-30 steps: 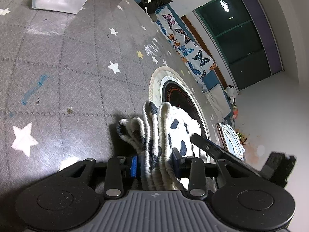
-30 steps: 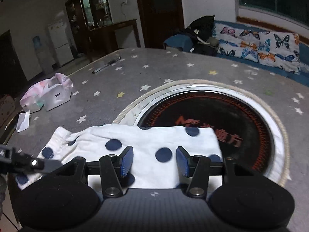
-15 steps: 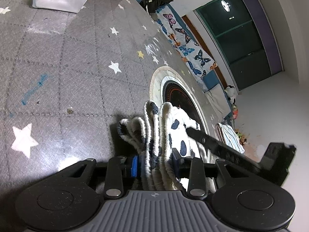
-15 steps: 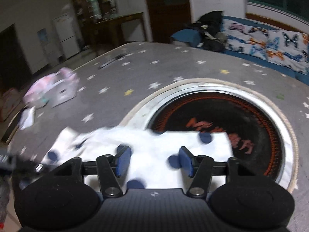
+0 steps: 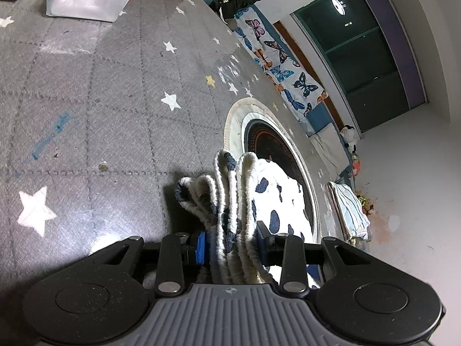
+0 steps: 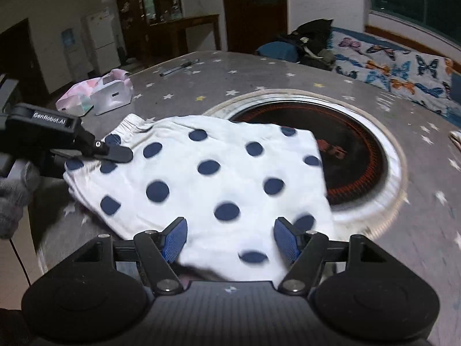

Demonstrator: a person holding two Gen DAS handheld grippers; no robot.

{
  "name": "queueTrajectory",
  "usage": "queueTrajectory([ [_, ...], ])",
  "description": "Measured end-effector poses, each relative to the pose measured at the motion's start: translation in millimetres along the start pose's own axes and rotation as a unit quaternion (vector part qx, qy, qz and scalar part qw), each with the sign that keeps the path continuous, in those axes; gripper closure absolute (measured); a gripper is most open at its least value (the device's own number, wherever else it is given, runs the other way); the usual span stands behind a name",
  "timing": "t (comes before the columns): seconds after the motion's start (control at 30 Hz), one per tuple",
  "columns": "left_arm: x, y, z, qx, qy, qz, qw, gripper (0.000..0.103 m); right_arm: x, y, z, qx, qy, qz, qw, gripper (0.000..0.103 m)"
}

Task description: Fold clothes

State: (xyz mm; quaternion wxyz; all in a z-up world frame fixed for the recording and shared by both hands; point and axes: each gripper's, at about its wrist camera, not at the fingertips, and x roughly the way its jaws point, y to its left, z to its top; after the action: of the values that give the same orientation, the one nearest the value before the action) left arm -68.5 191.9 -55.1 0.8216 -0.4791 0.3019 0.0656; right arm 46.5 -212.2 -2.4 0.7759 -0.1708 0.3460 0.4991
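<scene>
While a star-printed grey table [image 6: 331, 66] fills most of both views, the work centres on the round black hotplate [image 6: 354, 155] set into it, and a white garment with navy dots [image 6: 219, 173] lies folded on the cloth, its far corner draped over the hotplate's near rim. On the side of the garment away from the hotplate, the left gripper [image 5: 230, 245] is clamped on the bunched elastic waistband [image 5: 230, 190], several ribbed layers pinched between its blue pads. Nearer the camera than the hotplate, the right gripper [image 6: 230, 238] hangs just above the garment's near edge with its jaws opening; cloth shows between the fingers, but the pads [image 6: 174, 238] press on nothing. The largest risk, judged from this, is that the fold slides toward the hotplate or springs apart once only one end is pinned, since the thick waistband stack looks eager to unroll. A lesser risk is a fingertip of the opening right gripper catching the top layer and dragging it askew. Smaller still, the hem over the hotplate rim could crease unevenly. A pink and white tissue pack [image 6: 98, 95] and a pen [image 6: 178, 67], well beyond the hotplate's far left, seem out of harm's way.
</scene>
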Motion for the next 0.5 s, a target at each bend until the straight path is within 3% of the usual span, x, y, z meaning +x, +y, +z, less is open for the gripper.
queueTrajectory([
  [0.23, 1, -1, 2, 0.004, 0.001, 0.003, 1.0000, 0.066, -23, -3, -25, 0.004, -0.007, -0.024, 1.000, 0.034],
  [0.5, 2, -1, 2, 0.007, 0.001, 0.004, 1.0000, 0.066, -37, -4, -34, 0.015, -0.002, -0.016, 1.000, 0.034],
])
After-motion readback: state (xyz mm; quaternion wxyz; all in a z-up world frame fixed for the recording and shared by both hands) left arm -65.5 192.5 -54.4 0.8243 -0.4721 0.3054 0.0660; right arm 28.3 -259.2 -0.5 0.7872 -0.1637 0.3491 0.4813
